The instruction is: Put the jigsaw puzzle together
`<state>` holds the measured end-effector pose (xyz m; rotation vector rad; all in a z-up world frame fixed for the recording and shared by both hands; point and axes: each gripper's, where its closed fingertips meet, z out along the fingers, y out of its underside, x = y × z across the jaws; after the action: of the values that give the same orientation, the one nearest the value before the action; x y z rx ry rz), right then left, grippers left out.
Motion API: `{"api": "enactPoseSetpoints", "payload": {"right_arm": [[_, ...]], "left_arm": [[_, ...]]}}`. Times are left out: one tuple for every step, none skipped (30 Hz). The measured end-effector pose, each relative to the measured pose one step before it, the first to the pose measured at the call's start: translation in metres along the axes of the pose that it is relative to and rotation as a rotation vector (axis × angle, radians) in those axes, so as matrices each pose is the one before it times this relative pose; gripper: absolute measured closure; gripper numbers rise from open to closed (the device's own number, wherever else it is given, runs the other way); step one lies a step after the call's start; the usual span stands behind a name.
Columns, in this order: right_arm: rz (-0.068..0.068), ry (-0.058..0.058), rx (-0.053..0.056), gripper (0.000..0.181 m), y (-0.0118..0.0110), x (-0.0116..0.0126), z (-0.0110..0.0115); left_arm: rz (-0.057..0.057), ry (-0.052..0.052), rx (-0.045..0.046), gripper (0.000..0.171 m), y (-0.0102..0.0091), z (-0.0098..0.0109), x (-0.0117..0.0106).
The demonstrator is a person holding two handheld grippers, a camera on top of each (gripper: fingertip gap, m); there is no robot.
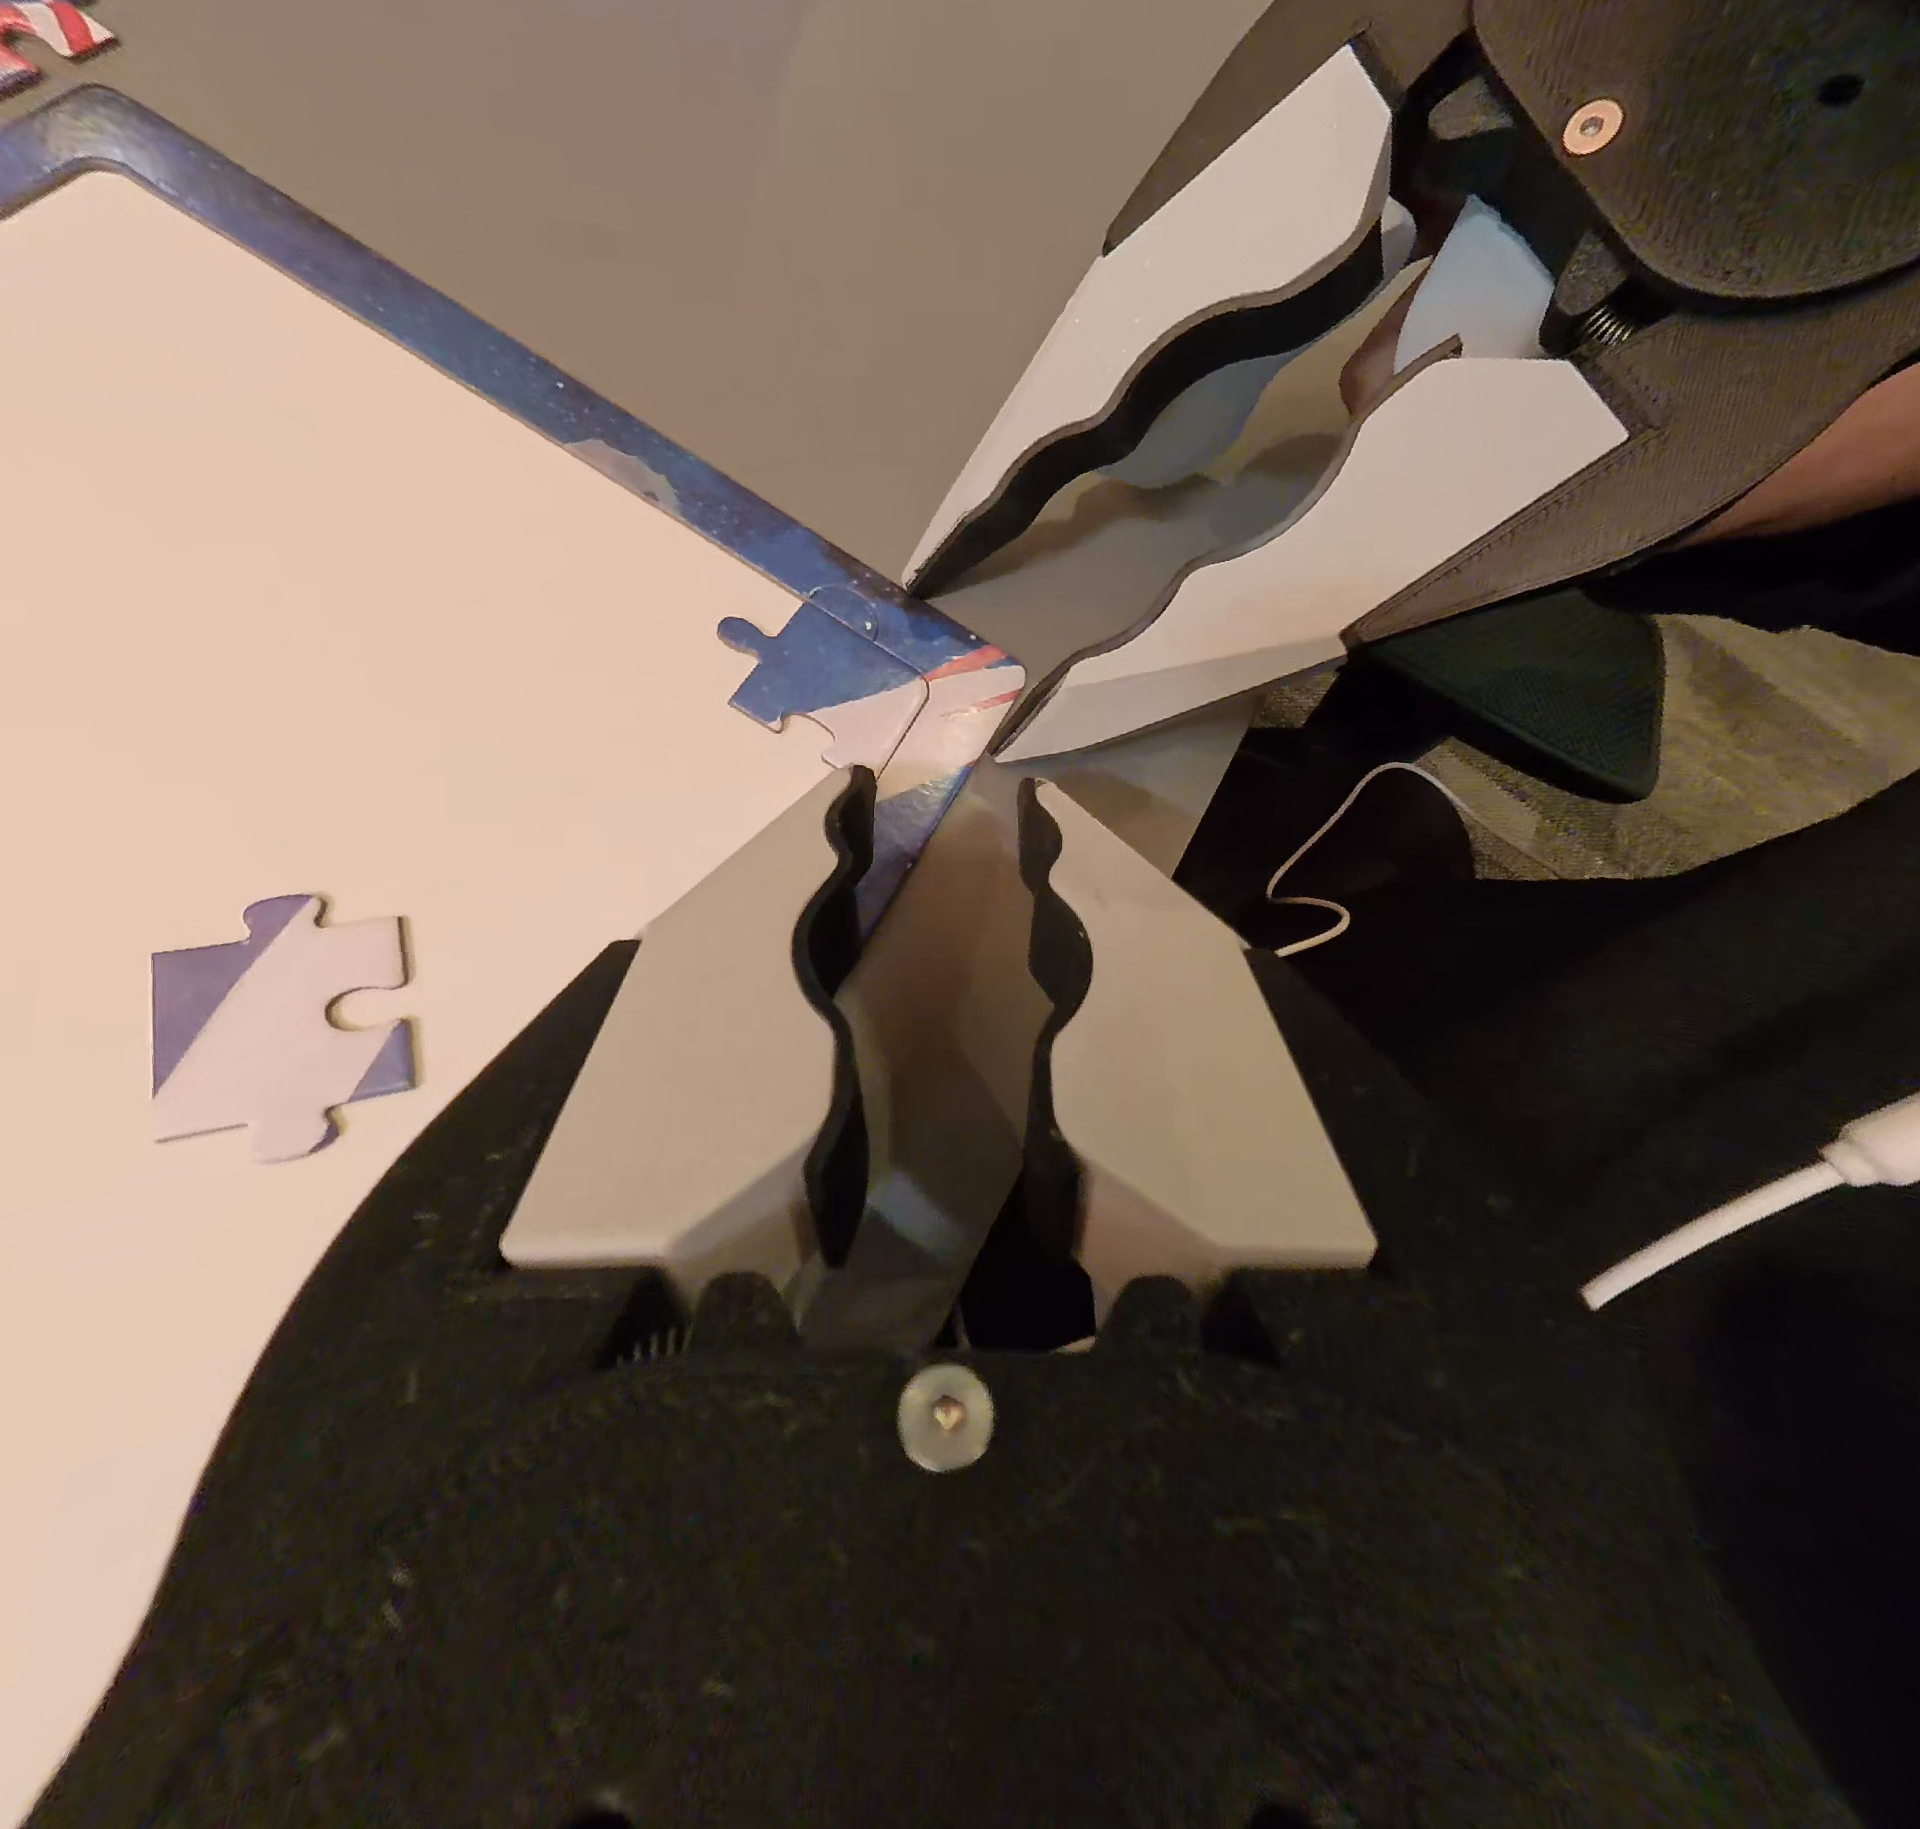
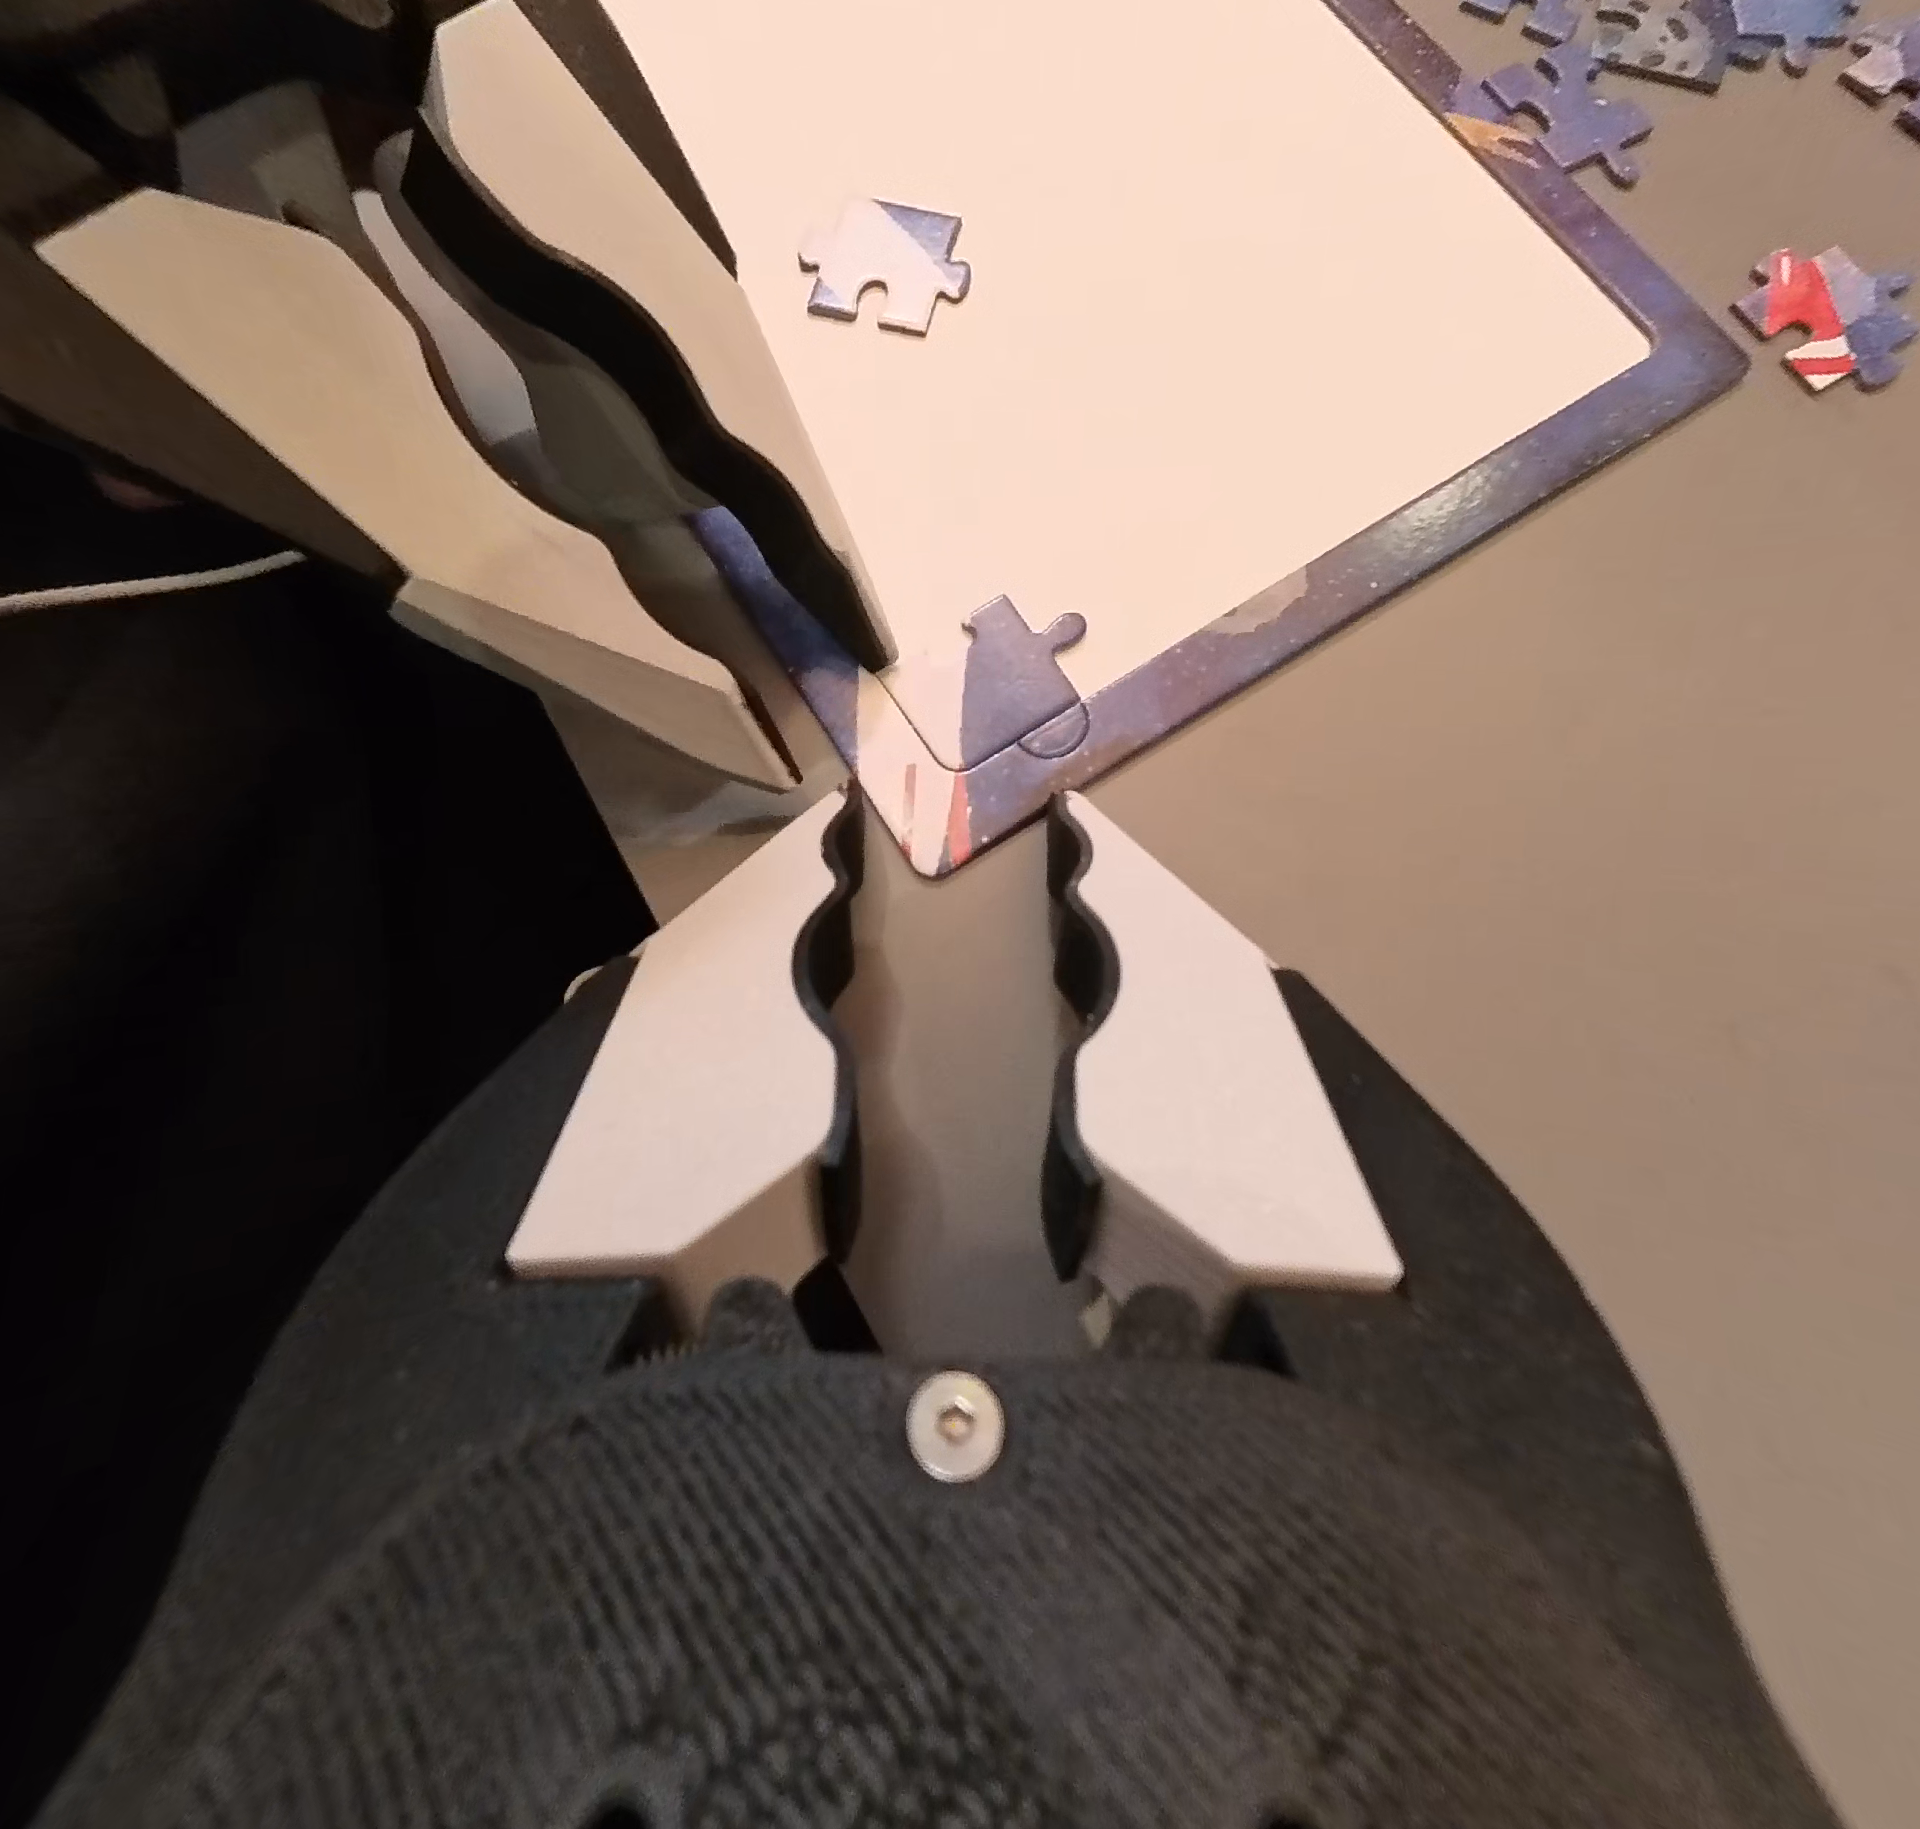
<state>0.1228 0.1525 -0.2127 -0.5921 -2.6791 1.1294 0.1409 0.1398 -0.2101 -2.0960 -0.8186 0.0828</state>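
The puzzle tray has a dark blue frame [image 1: 468, 356] around a white inside. One blue and grey piece [image 1: 831, 678] sits fitted in its near corner, and also shows in the right wrist view [image 2: 1013, 688]. A second blue and grey piece [image 1: 281, 1026] lies loose on the white inside, apart from the first [image 2: 888, 262]. My left gripper [image 1: 940, 787] is open, and the tray's near edge runs between its tips. My right gripper [image 2: 956, 803] is open and straddles the tray's corner. Both grippers meet at that corner; neither holds a piece.
Several loose blue pieces [image 2: 1662, 13] lie on the grey table [image 2: 1455, 1052] beyond the tray's far edge. A red and white piece [image 2: 1829, 319] lies by the tray's far corner. A white cable [image 1: 1714, 1218] hangs past the table edge. My left and right fingertips are right by each other.
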Motion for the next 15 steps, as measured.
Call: {"api": "enactPoseSetpoints", "payload": {"right_arm": [[0.0001, 0.0002, 0.0008, 0.147, -0.00002, -0.00002, -0.00004], [0.0003, 0.0, 0.0003, 0.147, -0.00005, -0.00002, 0.00002], [0.0001, -0.0001, 0.0, 0.147, 0.00007, 0.00002, -0.00007], [-0.0005, 0.0, -0.0007, 0.147, -0.00003, -0.00004, 0.00008], [-0.0001, 0.0, -0.001, 0.147, -0.00002, 0.00006, -0.00005], [-0.0003, -0.0001, -0.0009, 0.147, 0.00006, -0.00003, 0.0], [-0.0011, 0.0001, -0.0001, 0.147, -0.00002, -0.00004, 0.00003], [0.0001, -0.0007, 0.0008, 0.147, -0.00005, -0.00007, -0.00001], [0.0012, -0.0011, 0.0016, 0.147, 0.00004, -0.00011, -0.00002], [-0.0012, -0.0005, 0.0023, 0.147, -0.00003, 0.00005, 0.00001], [-0.0009, -0.0008, 0.0021, 0.147, 0.0, -0.00002, -0.00001], [-0.0008, -0.0008, 0.0012, 0.148, 0.00003, 0.00003, 0.00002], [-0.0006, -0.0007, 0.001, 0.148, -0.00001, 0.00025, -0.00006], [0.0001, -0.0005, 0.0025, 0.149, 0.00003, 0.00041, 0.00008], [0.0007, -0.0022, 0.0034, 0.149, -0.00012, 0.00016, 0.00001]], "left_arm": [[0.0022, -0.002, -0.00106, 0.144, 0.00008, 0.0001, -0.00018], [0.0028, -0.0014, -0.00006, 0.144, 0.00013, 0.0, 0.00003], [0.0041, -0.0021, -0.00052, 0.144, 0.00009, 0.00001, 0.00007], [0.0043, -0.0026, -0.00035, 0.144, 0.00019, 0.00005, 0.00004], [0.004, -0.0021, 0.00034, 0.143, 0.00006, -0.00004, 0.0001], [0.0041, -0.0012, 0.00017, 0.143, 0.00015, 0.00001, 0.0002], [0.0023, 0.0013, -0.00017, 0.143, 0.00016, -0.00018, 0.0005], [-0.0008, 0.0041, -0.00026, 0.142, 0.00014, -0.00056, 0.00083], [-0.0017, 0.0055, -0.00005, 0.142, 0.00008, -0.00118, 0.00097], [-0.0016, 0.0124, 0.00223, 0.141, -0.00016, -0.00189, 0.00201], [-0.0024, 0.014, 0.00787, 0.14, -0.00084, -0.00298, 0.00214], [0.0, 0.0091, 0.01497, 0.14, -0.00206, -0.00447, 0.00104], [0.0041, 0.0013, 0.01576, 0.14, -0.00227, -0.00561, -0.00088], [0.0034, -0.0053, 0.00983, 0.14, -0.00152, -0.0062, -0.00296], [0.0005, -0.0169, 0.00177, 0.14, -0.0005, -0.00644, -0.00599]]}}
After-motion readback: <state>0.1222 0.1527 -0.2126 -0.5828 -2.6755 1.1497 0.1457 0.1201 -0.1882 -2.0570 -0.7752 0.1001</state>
